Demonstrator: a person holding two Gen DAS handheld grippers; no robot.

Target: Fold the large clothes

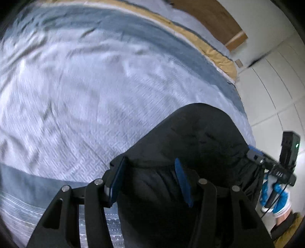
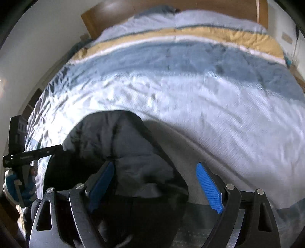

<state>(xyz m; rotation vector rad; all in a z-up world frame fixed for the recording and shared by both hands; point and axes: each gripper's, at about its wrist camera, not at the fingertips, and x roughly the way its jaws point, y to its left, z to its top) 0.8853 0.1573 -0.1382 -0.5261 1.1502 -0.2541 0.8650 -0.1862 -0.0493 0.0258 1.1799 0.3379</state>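
Note:
A large black garment (image 1: 200, 137) lies bunched on the bed near its front edge. In the right wrist view it (image 2: 114, 137) looks dark grey with a seam down its middle. My left gripper (image 1: 150, 160) hangs just above it, blue pads apart, with black fabric lying loose between and under them. My right gripper (image 2: 155, 164) stands wide open over the garment's right edge. Its left pad is over the cloth and its right pad (image 2: 209, 187) is over bare duvet. Neither pair of pads presses on the cloth.
The pale blue duvet (image 1: 85, 91) has a grey-blue band and a yellow band (image 2: 190, 34) toward the wooden headboard (image 2: 106, 11). White floor tiles (image 1: 276, 91) run beside the bed. A blue-gloved hand (image 1: 276, 194) holds the other gripper at the garment's far side.

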